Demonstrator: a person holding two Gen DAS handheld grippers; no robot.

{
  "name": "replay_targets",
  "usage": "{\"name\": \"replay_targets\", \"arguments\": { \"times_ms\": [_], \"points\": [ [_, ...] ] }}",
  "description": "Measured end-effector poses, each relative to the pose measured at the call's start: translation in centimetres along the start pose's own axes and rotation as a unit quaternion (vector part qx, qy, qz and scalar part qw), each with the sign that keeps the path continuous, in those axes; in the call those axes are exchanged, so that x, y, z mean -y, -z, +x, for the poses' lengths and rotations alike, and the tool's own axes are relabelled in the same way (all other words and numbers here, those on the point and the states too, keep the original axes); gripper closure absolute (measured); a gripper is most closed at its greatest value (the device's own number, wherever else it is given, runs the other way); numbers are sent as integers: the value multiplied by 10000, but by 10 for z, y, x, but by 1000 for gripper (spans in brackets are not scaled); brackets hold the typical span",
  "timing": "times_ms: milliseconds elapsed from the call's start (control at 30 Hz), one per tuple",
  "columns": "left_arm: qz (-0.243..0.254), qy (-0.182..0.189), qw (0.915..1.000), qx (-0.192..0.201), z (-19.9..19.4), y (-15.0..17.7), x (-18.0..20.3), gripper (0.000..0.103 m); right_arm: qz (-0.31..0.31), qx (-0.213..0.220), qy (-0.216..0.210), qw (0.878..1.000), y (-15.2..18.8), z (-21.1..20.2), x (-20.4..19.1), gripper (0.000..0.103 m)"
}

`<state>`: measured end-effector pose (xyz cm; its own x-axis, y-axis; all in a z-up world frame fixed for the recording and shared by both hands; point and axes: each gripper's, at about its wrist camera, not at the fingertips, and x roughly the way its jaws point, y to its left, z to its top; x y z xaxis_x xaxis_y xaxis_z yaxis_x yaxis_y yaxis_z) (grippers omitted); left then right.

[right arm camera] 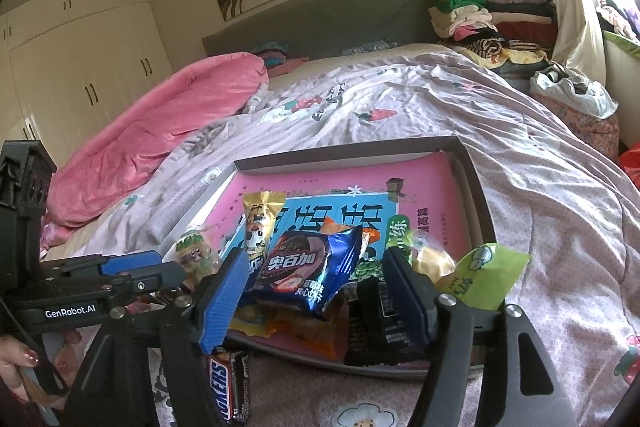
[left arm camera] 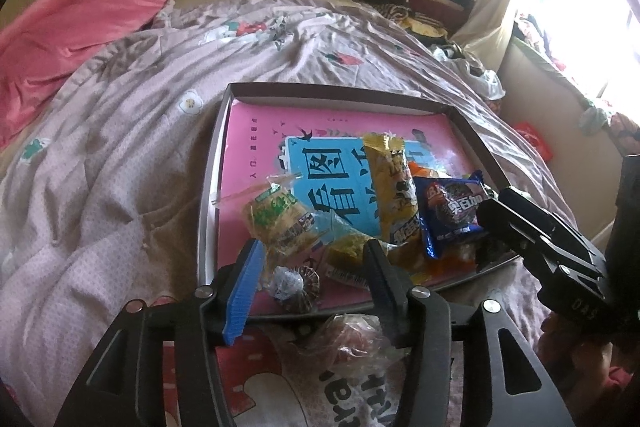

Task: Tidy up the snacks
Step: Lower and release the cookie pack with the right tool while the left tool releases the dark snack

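Observation:
A shallow cardboard tray (left arm camera: 468, 123) with a pink book inside lies on the bed and holds several snack packets. My left gripper (left arm camera: 312, 279) is open and empty, its fingers over the tray's near edge around a small clear-wrapped sweet (left arm camera: 294, 285). A clear-wrapped pink snack (left arm camera: 352, 343) lies on the bed just outside the tray. My right gripper (right arm camera: 316, 287) is open around a blue cookie packet (right arm camera: 308, 267) that rests on the pile. It also shows in the left wrist view (left arm camera: 450, 211). A Snickers bar (right arm camera: 228, 387) lies on the bed below my right gripper.
A yellow packet (left arm camera: 392, 187) and a green-labelled clear packet (left arm camera: 280, 215) lie in the tray. A green packet (right arm camera: 488, 271) lies over the tray's right edge, beside a black packet (right arm camera: 380, 323). A pink duvet (left arm camera: 60, 39) is at the left and piled clothes (right arm camera: 472, 11) at the headboard.

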<state>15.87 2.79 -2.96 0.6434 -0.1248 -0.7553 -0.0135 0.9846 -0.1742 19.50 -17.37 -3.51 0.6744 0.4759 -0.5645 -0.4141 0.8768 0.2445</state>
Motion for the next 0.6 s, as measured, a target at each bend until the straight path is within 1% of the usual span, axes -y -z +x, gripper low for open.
{"name": "replay_targets", "arguments": {
  "times_ms": [167,600],
  "points": [
    [-51,-15,10000,21,-3,-1,-1,41,2,20,-4,10000,0,-2,0,33],
    [-141,7,9998,123,-14,-5,-2,31,20,74,22,10000,-1,-7,1,29]
  ]
}}
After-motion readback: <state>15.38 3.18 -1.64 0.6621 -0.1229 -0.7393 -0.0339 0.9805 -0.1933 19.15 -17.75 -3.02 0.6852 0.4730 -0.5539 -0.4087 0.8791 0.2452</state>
